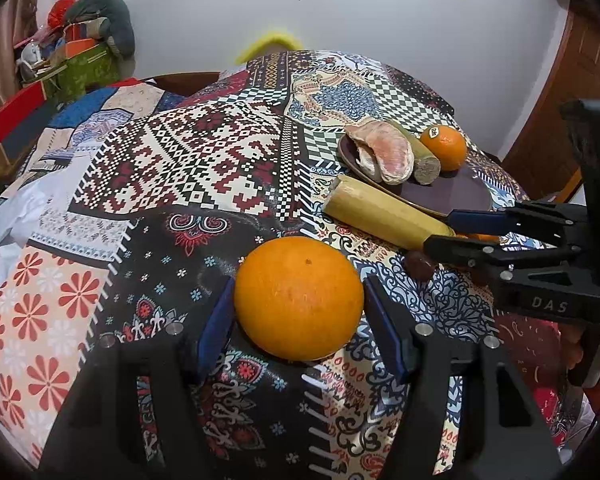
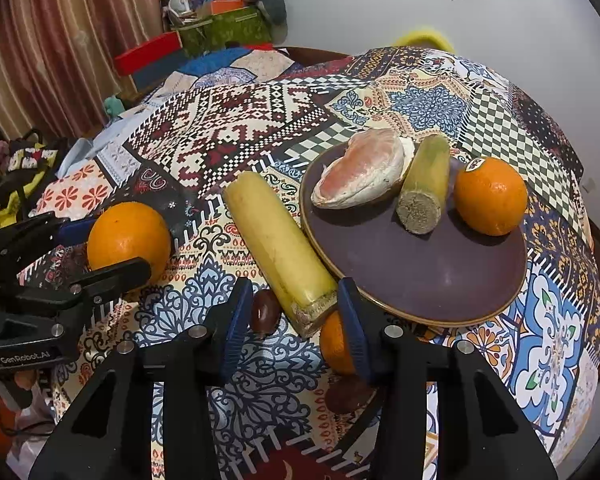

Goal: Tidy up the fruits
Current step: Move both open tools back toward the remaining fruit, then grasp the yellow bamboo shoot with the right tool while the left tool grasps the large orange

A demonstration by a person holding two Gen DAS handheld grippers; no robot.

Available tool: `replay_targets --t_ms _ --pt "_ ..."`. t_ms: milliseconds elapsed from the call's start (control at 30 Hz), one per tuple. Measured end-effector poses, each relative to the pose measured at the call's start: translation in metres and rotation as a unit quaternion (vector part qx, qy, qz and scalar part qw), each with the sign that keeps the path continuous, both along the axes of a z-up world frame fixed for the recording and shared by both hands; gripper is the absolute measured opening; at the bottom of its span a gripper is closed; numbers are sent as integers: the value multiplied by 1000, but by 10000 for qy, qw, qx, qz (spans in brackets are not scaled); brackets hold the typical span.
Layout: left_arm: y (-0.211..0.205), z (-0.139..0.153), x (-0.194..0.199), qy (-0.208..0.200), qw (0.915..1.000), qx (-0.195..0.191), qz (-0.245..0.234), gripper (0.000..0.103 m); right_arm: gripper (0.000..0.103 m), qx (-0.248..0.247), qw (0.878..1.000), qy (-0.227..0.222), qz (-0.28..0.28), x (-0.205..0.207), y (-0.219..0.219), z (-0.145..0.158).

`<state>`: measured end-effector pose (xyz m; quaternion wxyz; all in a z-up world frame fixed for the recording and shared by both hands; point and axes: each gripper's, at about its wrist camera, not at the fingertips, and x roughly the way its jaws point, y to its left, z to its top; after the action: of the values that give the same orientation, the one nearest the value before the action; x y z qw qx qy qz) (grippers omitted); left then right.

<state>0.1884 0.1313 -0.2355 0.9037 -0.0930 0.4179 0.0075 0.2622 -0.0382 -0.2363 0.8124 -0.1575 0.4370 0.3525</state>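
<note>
A large orange [image 1: 300,300] sits between the blue pads of my left gripper [image 1: 300,280], which press on both its sides just above the patterned cloth. From the right wrist view the same orange [image 2: 128,236] shows in the left gripper [image 2: 108,248]. My right gripper [image 2: 296,282] straddles the near cut end of a long yellow stalk piece [image 2: 276,240] that lies beside the dark plate [image 2: 420,272]. The right pad is at the stalk, and a gap shows on the left side. The plate holds a peeled pomelo piece [image 2: 360,172], a short stalk piece [image 2: 424,188] and a stickered orange [image 2: 490,196].
A brown date [image 2: 265,312] lies just left of the stalk end, and another date [image 2: 346,398] lies nearer. A small orange [image 2: 334,344] sits partly hidden under my right finger. A cluttered green box [image 2: 228,28] and a curtain [image 2: 60,40] stand beyond the table's far left edge.
</note>
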Motion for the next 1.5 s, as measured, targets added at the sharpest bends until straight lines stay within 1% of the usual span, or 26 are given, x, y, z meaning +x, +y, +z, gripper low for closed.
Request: replay_targets --t_ms 133,233,400,500,633,733,967,1067,1100,1200,1300,1433,1500 --pt "5 -2 0 -72 9998 -158 -49 64 41 -164 9999 -1 1 0 5 0" --pt "7 -2 -1 -114 9997 -201 -107 64 43 -87 9997 212 -25 2 4 1" --pt "9 -3 -3 -177 9993 -258 -201 64 42 -90 9986 458 228 -5 14 -1" --pt "12 -3 -4 -193 9989 -351 -232 64 43 -214 9989 388 176 -4 25 -5" --pt "17 -3 -7 -209 9983 -466 -277 64 44 -121 9988 472 33 5 33 -7" --pt "19 -3 -7 -222 9980 -496 -322 64 44 -119 9990 437 -49 11 39 -7" --pt "20 -4 -6 -263 9975 -537 -383 64 44 -286 9991 271 -142 21 57 -9" --pt "22 -5 -6 -266 9972 -579 -393 64 39 -198 9993 251 -211 21 53 -8" --pt "22 -5 -6 -267 9971 -591 -396 64 29 -167 9993 240 -227 20 51 -7" --pt "22 -5 -5 -264 9971 -595 -389 64 29 -28 9997 133 -226 9 41 6" --pt "20 -4 -5 -244 9975 -530 -388 64 28 -51 9998 23 -198 -3 33 12" --pt "17 -1 -7 -205 9982 -420 -379 64 28 -54 9996 81 -277 -17 14 13" --pt "15 1 -9 -196 9980 -426 -412 63 28 -7 9993 168 -336 -23 3 13"
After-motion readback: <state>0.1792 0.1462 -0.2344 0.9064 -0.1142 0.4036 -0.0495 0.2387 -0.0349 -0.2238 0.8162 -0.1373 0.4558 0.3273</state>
